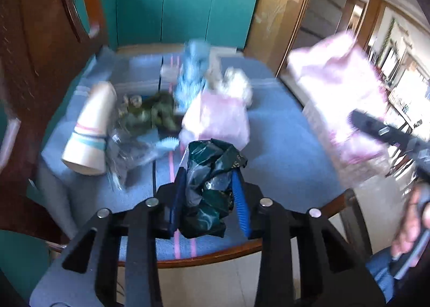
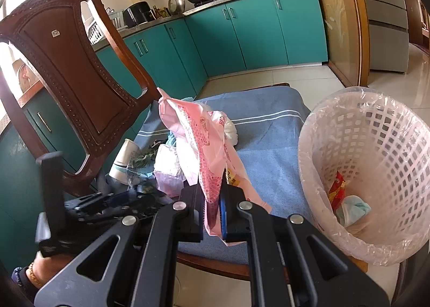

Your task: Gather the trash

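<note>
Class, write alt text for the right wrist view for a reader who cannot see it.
The right gripper is clamped on a pink printed plastic wrapper held above a blue tablecloth. To its right stands a white lattice bin with a clear liner and some trash inside. A paper cup, other litter and a carved wooden chair are at left.

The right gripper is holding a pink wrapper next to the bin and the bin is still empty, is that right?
Not quite. The right gripper does hold the pink wrapper beside the bin, but the bin isn't empty: the right wrist view shows a red wrapper and blue paper inside.
</note>
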Available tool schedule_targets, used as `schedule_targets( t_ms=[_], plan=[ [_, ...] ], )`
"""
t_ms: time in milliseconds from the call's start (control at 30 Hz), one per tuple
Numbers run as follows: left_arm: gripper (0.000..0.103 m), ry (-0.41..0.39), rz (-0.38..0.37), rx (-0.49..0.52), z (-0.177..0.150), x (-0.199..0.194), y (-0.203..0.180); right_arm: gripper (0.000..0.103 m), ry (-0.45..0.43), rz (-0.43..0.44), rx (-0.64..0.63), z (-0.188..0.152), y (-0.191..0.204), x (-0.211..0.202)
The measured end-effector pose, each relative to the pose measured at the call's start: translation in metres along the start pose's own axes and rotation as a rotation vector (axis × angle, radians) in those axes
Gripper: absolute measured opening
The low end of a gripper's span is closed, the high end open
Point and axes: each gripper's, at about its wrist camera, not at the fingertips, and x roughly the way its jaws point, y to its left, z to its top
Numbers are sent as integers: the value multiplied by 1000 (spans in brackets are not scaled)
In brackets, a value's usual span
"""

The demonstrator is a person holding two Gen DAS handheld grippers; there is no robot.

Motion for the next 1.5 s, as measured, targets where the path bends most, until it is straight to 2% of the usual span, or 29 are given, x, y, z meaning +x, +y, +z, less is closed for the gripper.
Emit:
schedule_targets(
  t_ms=[100, 200, 367, 533, 600, 667, 767, 867, 967, 1133, 1200, 1267, 1400, 1500],
  plan=[
    [34, -133, -12, 16, 5, -42, -5, 9, -11, 0, 5, 2, -1, -2],
    [34, -217, -20, 0, 9, -65, -4, 9, -29, -8, 3, 3, -2, -6],
    [34, -220, -20, -1, 7, -66, -4, 9, -130, -95, 24, 14, -24, -27],
    [34, -209, -22, 2, 7, -63, -2, 10, -202, -257, 138, 23, -83, -46],
    [34, -208, -27, 4, 10, -64, -6, 22, -184, -327, 169, 22, -104, -44],
    [34, -205, -31, 8, 11, -61, -9, 59, -165, -359, 209, 19, -119, -44],
    [34, -209, -32, 25, 13, -57, -18, 77, -219, -376, 235, 18, -123, -58],
    [34, -197, -61, 35, 16, -50, -34, 87, -276, -399, 228, 17, -118, -70],
    [34, -175, -111, 74, 27, -36, -67, 87, -332, -416, 256, 18, -120, -81],
    [35, -161, -247, 143, 59, -4, -148, 88, -503, -466, 298, 13, -123, -116],
    [43, -143, -293, 171, 72, 15, -183, 88, -546, -465, 320, 11, -127, -127],
    [60, -138, -277, 182, 78, 28, -200, 88, -558, -458, 337, 11, -131, -129],
    [63, -113, -268, 118, 81, 28, -183, 88, -507, -443, 319, 14, -133, -118],
    [73, -162, -189, 71, 77, -4, -136, 88, -467, -420, 285, 15, -127, -108]
  ],
)
